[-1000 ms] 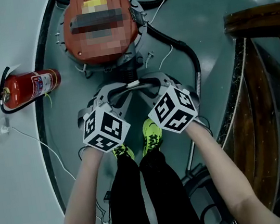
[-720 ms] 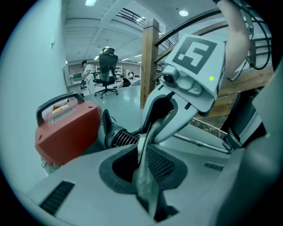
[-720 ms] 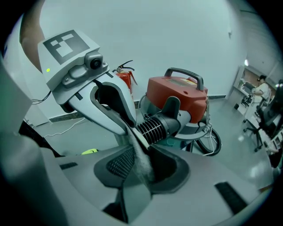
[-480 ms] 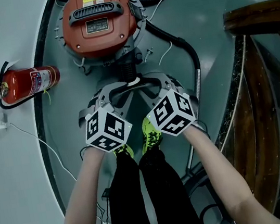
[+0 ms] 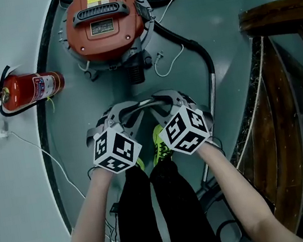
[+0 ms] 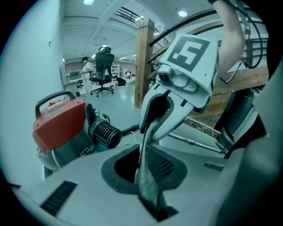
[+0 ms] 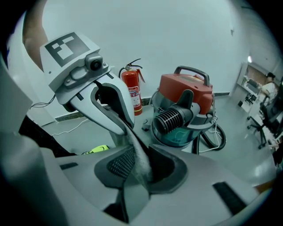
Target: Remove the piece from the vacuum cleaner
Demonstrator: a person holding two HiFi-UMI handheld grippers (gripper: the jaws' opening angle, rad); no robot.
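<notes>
Your left gripper [image 5: 129, 113] and right gripper [image 5: 163, 100], jaws closing, each pinch one end of the thin grey piece [image 5: 145, 106]. The shared grip steadies it, clear of the red vacuum cleaner [image 5: 104, 22] and its ribbed inlet [image 5: 137, 72].

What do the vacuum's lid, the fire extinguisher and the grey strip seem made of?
Vacuum's lid: moulded plastic, satin orange-red, grille handle formed in.
Fire extinguisher: likely painted metal, glossy red cylinder.
Grey strip: perhaps felt or fabric; thin, matte, speckled.
</notes>
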